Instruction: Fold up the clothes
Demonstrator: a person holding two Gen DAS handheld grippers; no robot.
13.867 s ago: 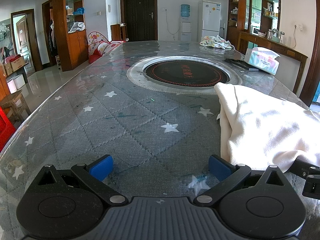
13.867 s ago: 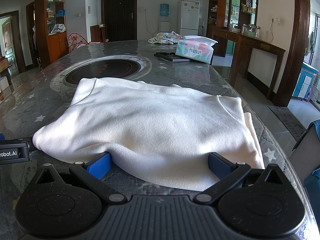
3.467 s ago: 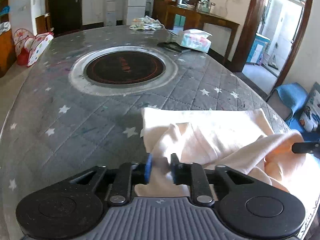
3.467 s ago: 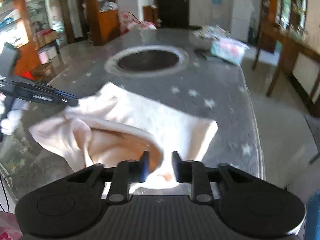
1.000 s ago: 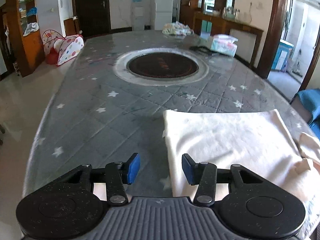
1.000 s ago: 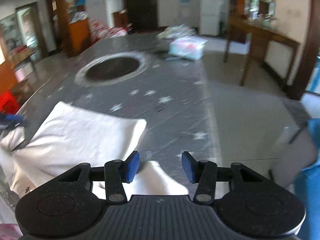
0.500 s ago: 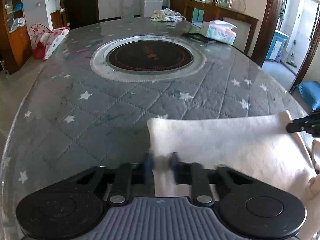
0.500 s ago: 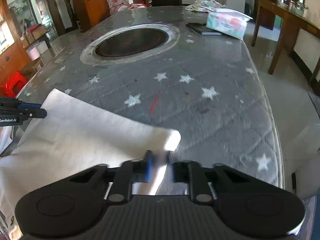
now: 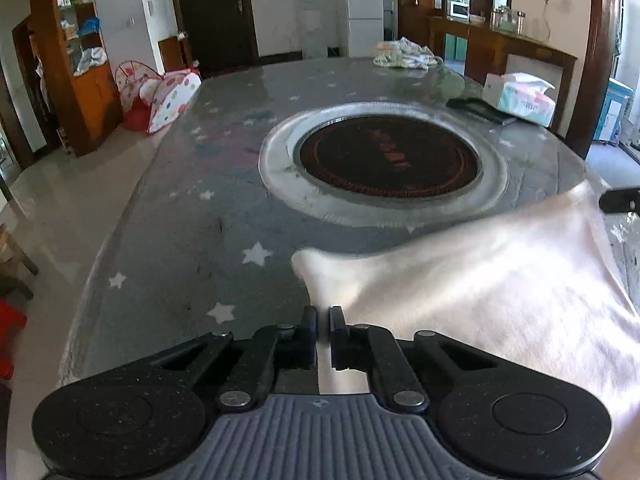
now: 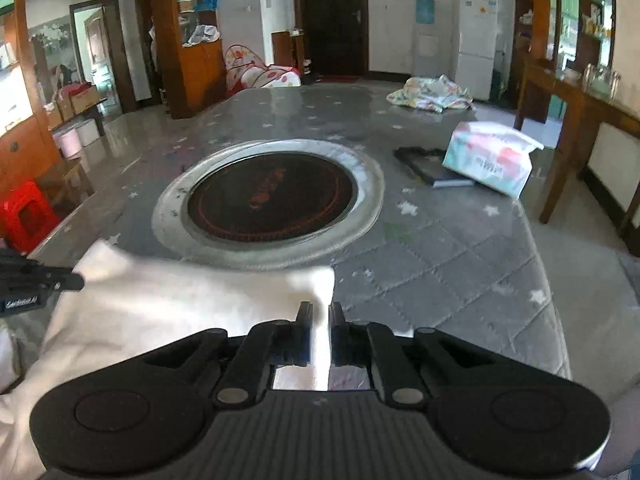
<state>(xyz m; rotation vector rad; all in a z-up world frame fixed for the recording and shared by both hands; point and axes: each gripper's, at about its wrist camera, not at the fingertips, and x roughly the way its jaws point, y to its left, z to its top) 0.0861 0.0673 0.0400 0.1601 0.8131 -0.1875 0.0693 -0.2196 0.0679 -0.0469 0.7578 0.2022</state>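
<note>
Both grippers, left gripper (image 9: 323, 320) and right gripper (image 10: 319, 316), just pinched the cloth (image 9: 500, 280) at the frame bottom, so folding can start.

The worktop (image 10: 460, 264) wore a grey quilted cover with white stars, with a round dark burner (image 10: 272, 200) set in its middle. On it lay a cream garment (image 9: 480, 280), a tissue pack (image 10: 490, 158) beside a flat black item (image 10: 424, 164), and crumpled cloth (image 10: 432, 94) at the far end.

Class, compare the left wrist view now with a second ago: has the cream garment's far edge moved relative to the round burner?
Yes. The cream garment has moved forward: its far edge now nearly reaches the round burner rim.
</note>
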